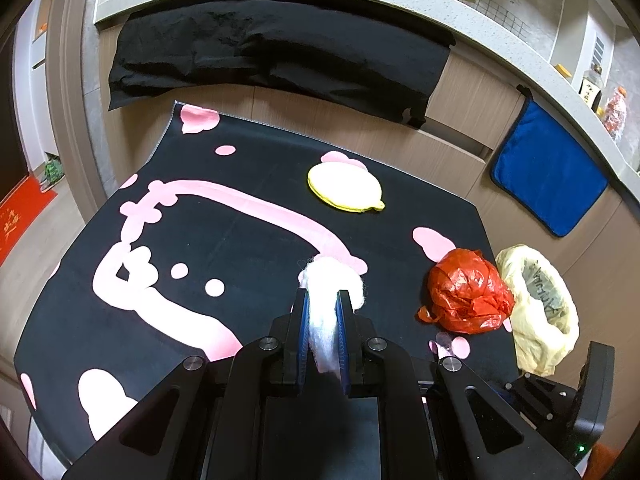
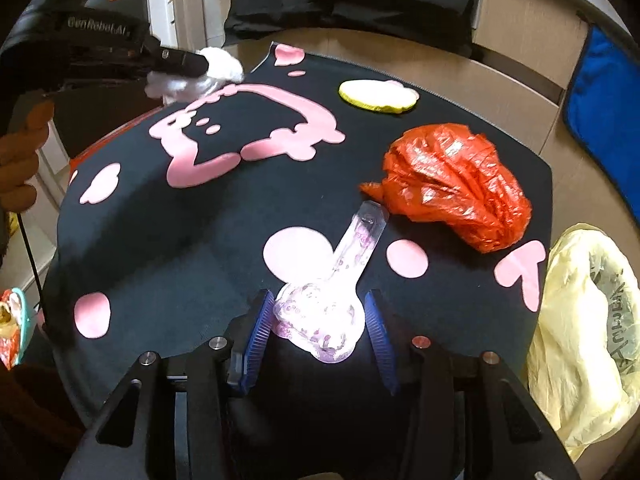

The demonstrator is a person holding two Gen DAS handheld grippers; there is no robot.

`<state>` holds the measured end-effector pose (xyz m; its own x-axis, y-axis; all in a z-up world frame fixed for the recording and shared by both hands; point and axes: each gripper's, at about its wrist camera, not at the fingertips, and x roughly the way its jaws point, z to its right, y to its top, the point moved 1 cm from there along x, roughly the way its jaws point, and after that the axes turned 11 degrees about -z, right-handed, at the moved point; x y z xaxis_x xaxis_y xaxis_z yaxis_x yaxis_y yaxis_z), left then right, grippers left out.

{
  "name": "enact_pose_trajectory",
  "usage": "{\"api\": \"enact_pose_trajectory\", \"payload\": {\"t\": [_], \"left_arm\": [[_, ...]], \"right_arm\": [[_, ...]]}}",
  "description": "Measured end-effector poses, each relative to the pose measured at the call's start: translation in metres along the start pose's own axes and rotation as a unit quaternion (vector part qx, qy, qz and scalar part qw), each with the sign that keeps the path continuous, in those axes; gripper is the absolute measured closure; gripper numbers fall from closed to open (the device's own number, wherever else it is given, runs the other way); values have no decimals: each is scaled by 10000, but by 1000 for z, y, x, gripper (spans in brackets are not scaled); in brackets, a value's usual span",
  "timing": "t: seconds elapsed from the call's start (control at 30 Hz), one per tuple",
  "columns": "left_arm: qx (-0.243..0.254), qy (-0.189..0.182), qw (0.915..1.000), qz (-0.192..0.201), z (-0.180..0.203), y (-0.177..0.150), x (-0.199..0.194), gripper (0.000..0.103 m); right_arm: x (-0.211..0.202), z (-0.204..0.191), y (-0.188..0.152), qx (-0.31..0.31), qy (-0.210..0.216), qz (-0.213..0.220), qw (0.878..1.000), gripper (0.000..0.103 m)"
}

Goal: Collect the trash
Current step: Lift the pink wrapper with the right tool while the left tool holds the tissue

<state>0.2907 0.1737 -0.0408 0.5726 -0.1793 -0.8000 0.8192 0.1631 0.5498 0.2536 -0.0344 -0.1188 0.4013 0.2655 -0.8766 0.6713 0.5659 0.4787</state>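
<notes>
1. Left wrist view: the left tool [image 1: 325, 300] is clamped on a white cotton wad [image 1: 332, 280], which bulges out past the blue pads [image 1: 342, 320] and hangs above the bench [image 1: 248, 240], which is covered with a black cloth with pink shapes.
2. A yellow pouch [image 1: 344, 188] lies flat near the far edge of the bench, well apart from the wad.
3. A crumpled red bag [image 1: 468, 292] sits near the right edge, just beside a pale yellow bag [image 1: 540, 312] that hangs open off that side.
4. A blue towel [image 1: 548, 172] hangs on the cabinet front beyond the bench, and a black cloth [image 1: 280, 52] is draped under the counter edge.
5. Right wrist view: the right tool [image 2: 319, 312] stands with its jaws apart on either side of a clear wrapper [image 2: 332, 292] printed with purple; the wide end lies between the pads [image 2: 262, 320], and I cannot tell whether they touch it.
6. The wrapper's narrow end points toward the red bag [image 2: 456, 184], stopping just short of it.
7. The left tool [image 2: 180, 60] shows at upper left with the wad [image 2: 192, 80], held by a hand [image 2: 20, 160].
</notes>
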Motion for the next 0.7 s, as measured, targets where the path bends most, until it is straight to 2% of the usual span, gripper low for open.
{"api": "enact_pose_trajectory", "payload": {"t": [0.1,0.17,0.3,0.5,0.7], "left_arm": [[34,-13,10000,34,1,-1,-1,90],[67,-30,10000,67,5,-2,-4,90],[192,-89,9995,224,21,0,-17,90],[517,-236,9956,751,61,14,-57,90],[966,-432,9857,1310,113,24,-98,90]], "right_arm": [[-5,0,1,14,87,91,9999,59],[-19,2,5,57,168,295,9994,59],[-52,6,15,51,65,712,9974,60],[-108,25,32,228,-67,1262,9917,59],[-162,54,42,368,-316,1781,9828,59]]}}
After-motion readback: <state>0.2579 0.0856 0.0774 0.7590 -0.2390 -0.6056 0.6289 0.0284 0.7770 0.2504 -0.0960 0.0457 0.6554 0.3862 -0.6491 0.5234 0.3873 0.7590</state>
